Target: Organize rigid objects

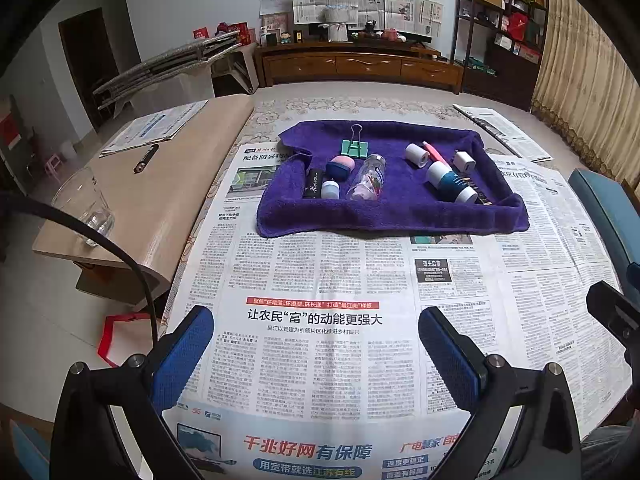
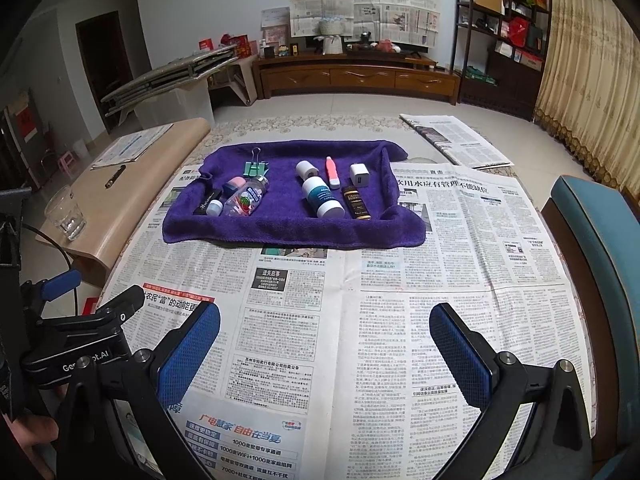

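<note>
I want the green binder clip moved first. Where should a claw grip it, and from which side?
Grip the green binder clip by its flat green body, coming from above, fingers across its width. It lies flat on the purple towel, wire handles pointing away, clear of the bottle.

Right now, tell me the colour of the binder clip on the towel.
Mint green, with silver wire handles: the binder clip shows best in the right wrist view.

Newspaper-covered table [image 2: 248, 128] (purple towel [image 2: 288, 228] atop)
</note>
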### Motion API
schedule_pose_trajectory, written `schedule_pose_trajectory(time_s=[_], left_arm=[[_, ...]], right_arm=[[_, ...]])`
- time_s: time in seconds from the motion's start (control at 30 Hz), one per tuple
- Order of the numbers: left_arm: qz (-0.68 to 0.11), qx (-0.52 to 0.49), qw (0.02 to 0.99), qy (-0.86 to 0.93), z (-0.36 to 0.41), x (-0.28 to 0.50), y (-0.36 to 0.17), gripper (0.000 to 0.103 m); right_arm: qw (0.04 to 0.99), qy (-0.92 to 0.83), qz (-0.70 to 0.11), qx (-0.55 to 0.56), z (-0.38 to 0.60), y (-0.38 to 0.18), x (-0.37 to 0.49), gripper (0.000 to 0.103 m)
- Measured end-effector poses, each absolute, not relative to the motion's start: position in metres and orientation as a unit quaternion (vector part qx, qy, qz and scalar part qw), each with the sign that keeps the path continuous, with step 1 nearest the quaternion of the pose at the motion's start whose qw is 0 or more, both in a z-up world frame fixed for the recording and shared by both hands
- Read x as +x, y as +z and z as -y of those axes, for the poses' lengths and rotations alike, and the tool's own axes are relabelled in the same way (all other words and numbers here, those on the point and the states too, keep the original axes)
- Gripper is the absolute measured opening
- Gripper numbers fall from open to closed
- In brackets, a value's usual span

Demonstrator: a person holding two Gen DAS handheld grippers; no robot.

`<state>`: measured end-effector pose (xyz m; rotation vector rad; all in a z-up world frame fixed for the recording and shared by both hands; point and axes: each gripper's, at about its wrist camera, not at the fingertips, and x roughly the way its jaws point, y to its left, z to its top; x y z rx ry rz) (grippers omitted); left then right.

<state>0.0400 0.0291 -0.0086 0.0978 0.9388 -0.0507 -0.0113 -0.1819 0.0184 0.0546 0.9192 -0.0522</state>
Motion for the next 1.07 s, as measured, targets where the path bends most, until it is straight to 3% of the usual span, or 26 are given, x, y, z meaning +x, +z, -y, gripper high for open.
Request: schedule_pose_trajectory(time_s=[1.07], left_arm=[[-0.449,0.052,0.891,-0.029,-0.0186,0.0366,-0.0148,0.103]], right_arm=[[0.894,-0.03,-0.447,0.026,0.1881,0.0201,-0.0147,0.103]])
